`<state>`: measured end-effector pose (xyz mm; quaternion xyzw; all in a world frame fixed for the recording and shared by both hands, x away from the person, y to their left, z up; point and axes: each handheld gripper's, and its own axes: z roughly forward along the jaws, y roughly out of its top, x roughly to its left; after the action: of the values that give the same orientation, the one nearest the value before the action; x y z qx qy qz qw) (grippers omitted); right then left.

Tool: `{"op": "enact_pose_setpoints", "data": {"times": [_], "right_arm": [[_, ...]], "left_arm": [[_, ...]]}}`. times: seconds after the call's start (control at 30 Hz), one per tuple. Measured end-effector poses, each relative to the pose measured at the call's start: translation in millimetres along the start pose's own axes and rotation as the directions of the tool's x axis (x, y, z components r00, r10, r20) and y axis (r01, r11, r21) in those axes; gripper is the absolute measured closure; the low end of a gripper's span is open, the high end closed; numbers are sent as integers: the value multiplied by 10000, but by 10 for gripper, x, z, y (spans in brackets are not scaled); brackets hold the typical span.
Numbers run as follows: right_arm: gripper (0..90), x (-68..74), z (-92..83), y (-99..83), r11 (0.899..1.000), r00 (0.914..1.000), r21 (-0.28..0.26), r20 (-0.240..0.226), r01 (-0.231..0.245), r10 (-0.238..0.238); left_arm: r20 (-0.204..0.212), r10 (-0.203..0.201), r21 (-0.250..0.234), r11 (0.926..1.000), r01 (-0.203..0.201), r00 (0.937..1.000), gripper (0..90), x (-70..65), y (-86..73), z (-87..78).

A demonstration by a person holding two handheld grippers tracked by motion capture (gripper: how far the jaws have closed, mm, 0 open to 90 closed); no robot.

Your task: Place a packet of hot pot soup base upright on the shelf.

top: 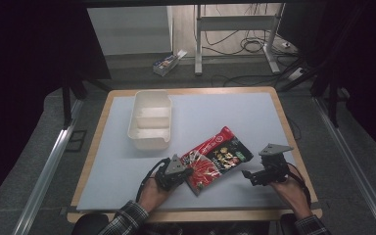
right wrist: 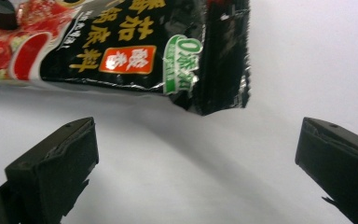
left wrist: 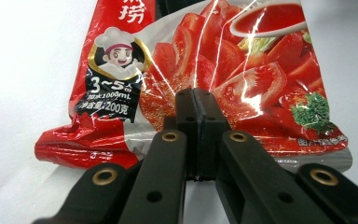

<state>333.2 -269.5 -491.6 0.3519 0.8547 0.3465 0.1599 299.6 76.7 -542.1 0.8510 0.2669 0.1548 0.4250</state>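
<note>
Pouch (top: 214, 159) near table's (top: 254, 112) front edge: our left gripper (top: 188, 172) pinches its corner, right gripper (top: 245, 174) gapes wide. Thin foil grip may slip or tear on lifting.

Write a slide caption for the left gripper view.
Left gripper, jaws shut on the bottom edge of a red tomato soup-base pouch lying on the white table.

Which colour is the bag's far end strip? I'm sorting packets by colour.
Black, unlike the red tomato-printed rest of the bag; it shows best in the right gripper view.
</note>
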Motion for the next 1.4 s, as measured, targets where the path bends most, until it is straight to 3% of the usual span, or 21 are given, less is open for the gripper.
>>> {"op": "enact_pose_setpoints", "data": {"times": [0.17,0.37,0.5,0.53,0.6,0.8,0.87,1.03,1.07,1.1,1.13,1.27,1.33,1.4], "right_arm": [[0,56,-1,37,10000,9997,-53,-224,6,-7],[0,96,59,101,9999,9994,128,-341,61,-56],[0,137,74,214,9998,9965,-90,-823,-173,165],[0,163,62,301,9982,9902,-354,-1333,-474,423],[0,190,55,385,9969,9845,-422,-1658,-657,578],[3,176,213,550,9980,9870,164,-1478,-615,633],[35,142,275,602,9946,9760,286,-1915,-997,1033],[132,189,366,756,9952,9717,410,-2159,-891,959],[229,200,395,824,9943,9648,403,-2409,-987,1056],[251,202,408,847,9930,9587,392,-2588,-1113,1176],[251,202,408,847,9930,9587,392,-2588,-1113,1176],[404,263,440,948,9916,9401,271,-3155,-1268,1289],[482,277,426,974,9906,9412,178,-3100,-1356,1344],[550,262,405,997,9850,9291,104,-3306,-1721,1658]], "left_arm": [[-43,-6,46,10000,6,10000,900,-8,-6,-5],[151,-340,126,9993,338,9993,900,15,-21,-18],[258,-454,187,9988,449,9986,900,29,-30,-28],[238,-420,189,9990,416,9988,900,24,-32,-30],[234,-388,177,9991,384,9990,900,23,-34,-34],[332,-397,289,9988,388,9987,900,20,-49,-50],[376,-464,318,9985,452,9982,900,20,-52,-53],[386,-466,366,9983,452,9982,900,22,-55,-53],[376,-458,384,9983,444,9982,900,19,-55,-54],[371,-454,403,9982,439,9983,900,18,-55,-53],[371,-454,403,9982,439,9983,900,18,-55,-53],[337,-404,471,9981,388,9986,900,12,-52,-50],[250,-304,460,9985,292,9992,900,0,-49,-52],[123,-221,471,9987,215,9997,900,-18,-36,-54]]}}
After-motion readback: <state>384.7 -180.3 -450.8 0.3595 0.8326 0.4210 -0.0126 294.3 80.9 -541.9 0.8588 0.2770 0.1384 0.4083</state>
